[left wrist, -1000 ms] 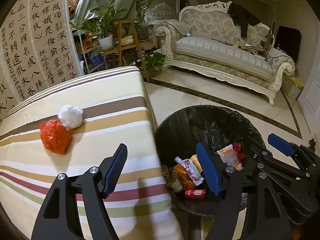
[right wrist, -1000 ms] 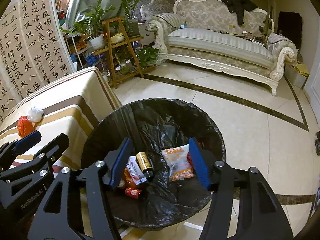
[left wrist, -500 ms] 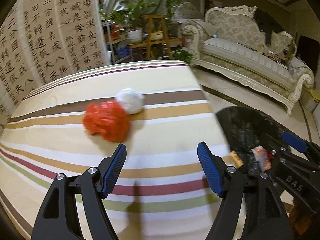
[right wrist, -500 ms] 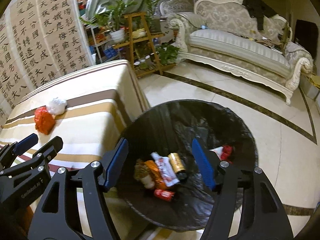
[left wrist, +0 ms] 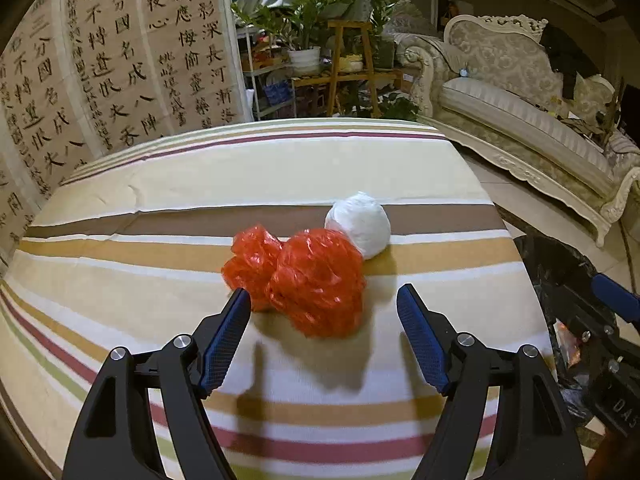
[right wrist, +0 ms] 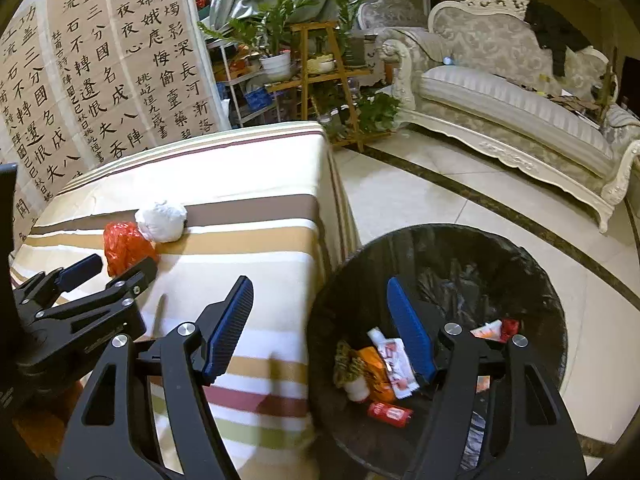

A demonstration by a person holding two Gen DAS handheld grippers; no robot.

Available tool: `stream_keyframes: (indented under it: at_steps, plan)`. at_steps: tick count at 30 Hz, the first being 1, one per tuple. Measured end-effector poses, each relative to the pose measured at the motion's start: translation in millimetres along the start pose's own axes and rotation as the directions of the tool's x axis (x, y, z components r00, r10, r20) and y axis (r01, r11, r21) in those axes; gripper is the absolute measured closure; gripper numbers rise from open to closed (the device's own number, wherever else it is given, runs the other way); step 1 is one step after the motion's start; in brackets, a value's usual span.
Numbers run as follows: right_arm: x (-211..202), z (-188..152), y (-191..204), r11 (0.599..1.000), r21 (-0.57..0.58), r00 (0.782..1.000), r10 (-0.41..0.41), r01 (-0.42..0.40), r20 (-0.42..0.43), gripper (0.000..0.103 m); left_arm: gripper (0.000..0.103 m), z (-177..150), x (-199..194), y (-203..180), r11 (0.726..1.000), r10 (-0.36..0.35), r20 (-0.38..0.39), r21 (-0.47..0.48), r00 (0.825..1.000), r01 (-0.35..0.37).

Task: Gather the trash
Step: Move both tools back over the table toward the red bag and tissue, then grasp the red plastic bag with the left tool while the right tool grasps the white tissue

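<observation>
Trash, a red bag touching a white wad, lies before the wide, empty left tool.

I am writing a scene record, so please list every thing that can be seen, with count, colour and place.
plastic bag: 1, red, crumpled, on tablecloth ahead of left gripper
paper ball: 1, white, against the bag's far side
tablecloth: 1, cream with stripes
trash bin: 1, black liner, on floor beside table, holds wrappers
sofa: 1, pale, far right
plant stand: 1, wooden, with green plants
calligraphy screen: 1, beige, behind table
left gripper: black, blue pads, open
right gripper: same, open, empty
</observation>
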State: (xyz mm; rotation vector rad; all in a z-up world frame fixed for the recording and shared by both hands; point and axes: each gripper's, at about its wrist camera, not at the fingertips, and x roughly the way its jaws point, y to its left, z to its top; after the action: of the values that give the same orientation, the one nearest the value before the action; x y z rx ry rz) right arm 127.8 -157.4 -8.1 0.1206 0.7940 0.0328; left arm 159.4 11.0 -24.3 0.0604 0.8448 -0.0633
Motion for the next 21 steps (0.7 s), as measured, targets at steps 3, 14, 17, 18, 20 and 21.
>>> stream_keyframes:
  at_steps: [3,14,17,18,20,21]
  plan:
    - [6.8,3.1,6.3,1.000,-0.009,1.000,0.008,-0.008,-0.010,0.035,0.039,3.1,5.5,7.6,0.999,-0.030,-0.017,-0.012,0.999,0.030]
    - [21.2,9.2,27.1,0.999,-0.039,0.999,0.024,-0.025,-0.033,0.035,0.060,1.5,3.0,16.8,0.998,-0.063,0.000,0.002,0.998,0.063]
    - [22.4,11.5,33.4,0.998,-0.048,0.999,0.030,-0.031,-0.032,0.035,0.060,1.9,1.0,22.4,0.998,-0.062,0.002,-0.013,0.998,0.062]
    - [23.1,12.1,34.8,0.998,-0.051,0.999,0.031,-0.033,-0.033,0.035,0.060,2.5,-0.1,25.2,0.998,-0.059,0.005,-0.018,0.998,0.059]
    - [24.5,13.5,38.9,0.998,-0.057,0.999,0.037,-0.039,-0.033,0.035,0.060,3.3,-2.8,31.0,0.998,-0.051,0.012,-0.027,0.999,0.051]
    - [25.5,15.1,42.0,0.997,-0.062,0.999,0.041,-0.043,-0.034,0.035,0.060,3.0,-4.4,33.6,0.999,-0.045,0.017,-0.028,0.999,0.045]
